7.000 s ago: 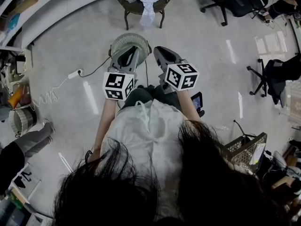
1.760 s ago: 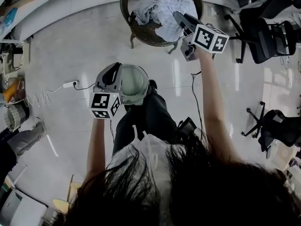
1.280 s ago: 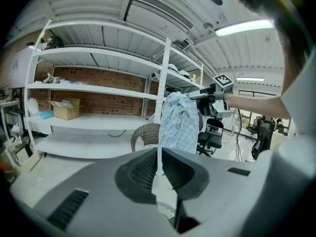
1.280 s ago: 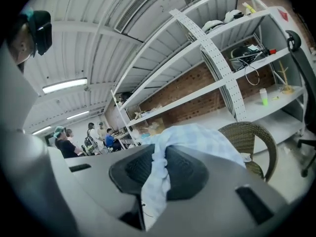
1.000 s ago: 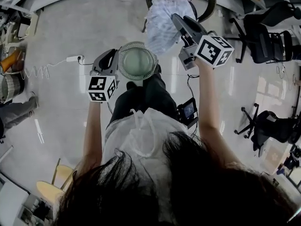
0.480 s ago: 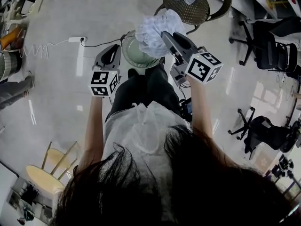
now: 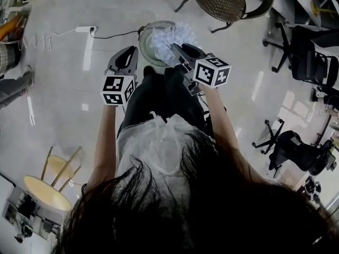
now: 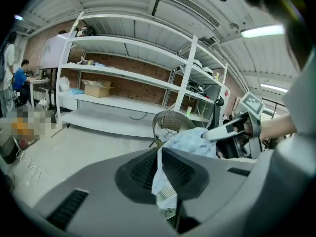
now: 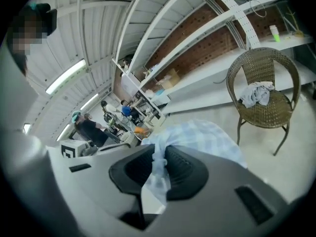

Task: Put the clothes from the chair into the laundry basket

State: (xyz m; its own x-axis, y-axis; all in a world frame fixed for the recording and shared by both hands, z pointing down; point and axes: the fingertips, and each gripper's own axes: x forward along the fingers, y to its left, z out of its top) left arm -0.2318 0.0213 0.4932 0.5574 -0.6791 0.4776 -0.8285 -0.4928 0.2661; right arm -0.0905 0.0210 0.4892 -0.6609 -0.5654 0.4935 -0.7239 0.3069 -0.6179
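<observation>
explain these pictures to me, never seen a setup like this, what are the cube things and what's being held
There is no robot here. A person holds a hand tool in each hand, a gripper with two jaws. The cubes with black-and-white squares are parts of those grippers. The head view comes from a camera on the person's head, looking down at the floor. The other two views come from cameras riding on each gripper, looking along its jaws. The left gripper is shut on the rim of a round laundry basket. The right gripper is shut on a pale checked cloth, which in the head view shows over the basket's opening. Further off stands a wicker chair with one more garment on its seat.
</observation>
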